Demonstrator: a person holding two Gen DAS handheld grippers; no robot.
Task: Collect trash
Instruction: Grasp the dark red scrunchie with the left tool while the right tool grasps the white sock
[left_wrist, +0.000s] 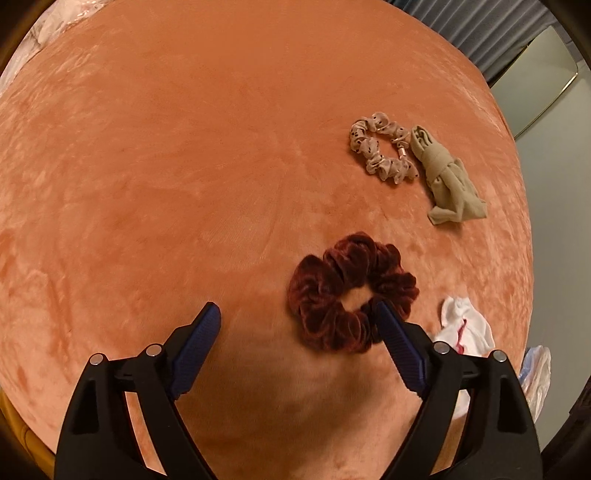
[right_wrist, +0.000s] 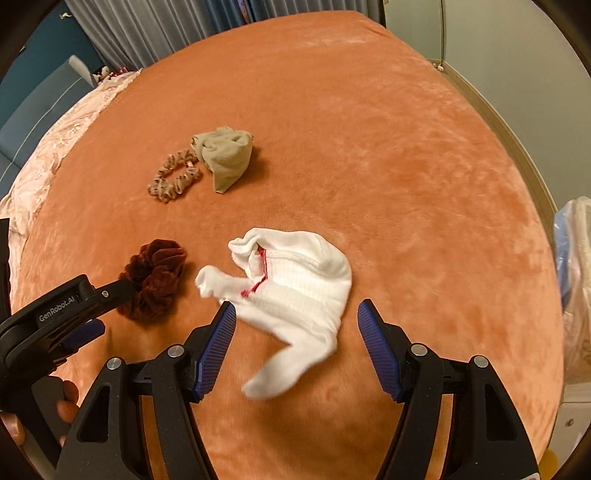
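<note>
A dark red velvet scrunchie (left_wrist: 351, 291) lies on the orange bedspread (left_wrist: 184, 166). My left gripper (left_wrist: 297, 314) is open over it, its right finger (left_wrist: 397, 339) at the scrunchie's near edge. The scrunchie (right_wrist: 155, 277) and the left gripper's finger (right_wrist: 110, 293) also show in the right wrist view. A white sock with red stitching (right_wrist: 291, 291) lies between the open jaws of my right gripper (right_wrist: 297, 314); it also shows in the left wrist view (left_wrist: 465, 326). Farther off lie a beige spotted scrunchie (left_wrist: 380, 147) (right_wrist: 173, 181) and a khaki sock (left_wrist: 448, 184) (right_wrist: 227, 157).
A clear plastic bag (right_wrist: 576, 288) hangs off the bed's right edge; it also shows in the left wrist view (left_wrist: 535, 376). A pink quilt (right_wrist: 55, 155) lies on the far left. Grey curtains (right_wrist: 147, 26) and a wall stand behind the bed.
</note>
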